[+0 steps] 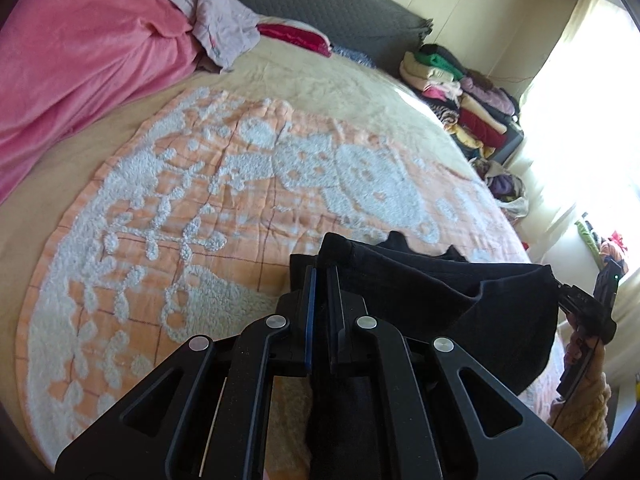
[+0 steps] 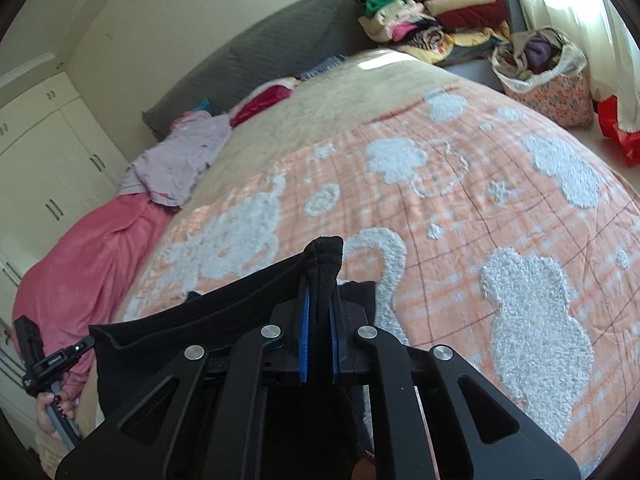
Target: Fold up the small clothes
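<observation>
A black garment [image 1: 440,292] hangs stretched between both grippers, lifted just above the orange and white blanket [image 1: 200,200]. In the left wrist view my left gripper [image 1: 322,276] is shut on one end of its edge. The right gripper [image 1: 558,285] pinches the other end at the far right, with a hand below it. In the right wrist view my right gripper [image 2: 320,284] is shut on a bunched corner of the black garment [image 2: 200,320], which sticks up past the fingertips. The left gripper [image 2: 90,344] holds the far end at lower left.
A pink blanket [image 1: 80,60] and a lilac garment [image 1: 216,20] lie at the bed's far left by the grey headboard [image 1: 340,4]. Stacked folded clothes [image 2: 432,12] and a full cloth bag [image 2: 544,72] stand beyond the bed. A wardrobe [image 2: 40,140] lines the left wall.
</observation>
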Demonstrator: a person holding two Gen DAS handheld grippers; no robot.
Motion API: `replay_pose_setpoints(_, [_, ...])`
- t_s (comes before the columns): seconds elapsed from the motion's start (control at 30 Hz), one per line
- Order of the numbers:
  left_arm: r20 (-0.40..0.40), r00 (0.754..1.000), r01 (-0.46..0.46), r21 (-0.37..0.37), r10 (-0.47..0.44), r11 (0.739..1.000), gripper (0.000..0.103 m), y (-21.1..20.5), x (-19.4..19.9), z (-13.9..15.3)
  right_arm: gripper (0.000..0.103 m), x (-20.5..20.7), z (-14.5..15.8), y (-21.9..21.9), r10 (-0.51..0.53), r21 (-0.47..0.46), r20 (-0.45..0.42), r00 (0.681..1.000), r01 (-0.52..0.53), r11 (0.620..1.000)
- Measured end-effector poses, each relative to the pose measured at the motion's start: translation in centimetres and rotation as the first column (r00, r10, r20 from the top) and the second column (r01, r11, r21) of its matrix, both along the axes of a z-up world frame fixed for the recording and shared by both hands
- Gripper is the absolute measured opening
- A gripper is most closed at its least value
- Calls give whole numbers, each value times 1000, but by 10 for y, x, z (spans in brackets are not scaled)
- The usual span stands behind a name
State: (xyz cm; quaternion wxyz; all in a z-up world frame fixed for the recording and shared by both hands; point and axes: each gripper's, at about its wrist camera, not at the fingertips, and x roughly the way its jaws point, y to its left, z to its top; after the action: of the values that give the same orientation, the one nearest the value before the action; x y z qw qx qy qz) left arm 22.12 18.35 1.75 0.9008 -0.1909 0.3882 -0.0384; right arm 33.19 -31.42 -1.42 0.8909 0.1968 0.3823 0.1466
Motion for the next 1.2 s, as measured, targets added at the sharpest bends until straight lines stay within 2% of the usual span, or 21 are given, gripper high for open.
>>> replay_pose_setpoints(0.2, [-69, 998, -16, -9, 15, 1000, 0, 6, 17, -30, 9, 15, -33, 10, -29, -81, -82, 996, 23, 996])
replay_pose_setpoints(0.3, [-89, 996, -14, 7, 14, 1000, 1, 4, 18, -38, 27, 16, -42, 11, -62, -143, -104, 993, 46, 989])
replay_pose_setpoints(0.43, [-61, 998, -13, 70, 18, 997, 4, -4, 6, -27, 40, -1, -31, 5, -87, -179, -41, 995, 79, 981])
replay_pose_setpoints(0.5, [-35, 999, -14, 113, 18, 994, 9, -9, -2, -17, 42, -11, -22, 8, -73, -203, 2, 997, 72, 976])
replay_pose_setpoints(0.6, [-8, 998, 60, 146, -59, 988, 13, -30, -5, -5, 48, -22, -12, 20, -13, -252, 43, 999, 23, 968])
replay_pose_setpoints(0.67, [-12, 991, 137, 165, -137, 977, 21, -50, -1, -2, 51, -25, -10, 30, 41, -261, 40, 998, -30, 965])
replay_pose_setpoints(0.73, [-30, 979, 202, 159, -200, 966, 28, -68, 7, -2, 55, -30, -10, 44, 100, -275, 22, 995, -90, 957])
replay_pose_setpoints(0.87, [-106, 952, 296, 93, -287, 951, 32, -101, 25, -18, 56, -40, -14, 74, 216, -287, -2, 976, -207, 935])
replay_pose_setpoints(0.93, [-151, 943, 311, 79, -297, 947, 32, -113, 32, -30, 56, -43, -17, 88, 260, -287, -22, 965, -255, 923])
replay_pose_setpoints(1.07, [-195, 924, 354, 112, -329, 928, 32, -137, 41, -46, 56, -43, -28, 109, 311, -321, -69, 948, -316, 893])
replay_pose_setpoints(1.2, [-209, 939, 316, 204, -274, 927, 30, -141, 54, -60, 56, -27, -49, 122, 276, -386, -131, 952, -306, 870])
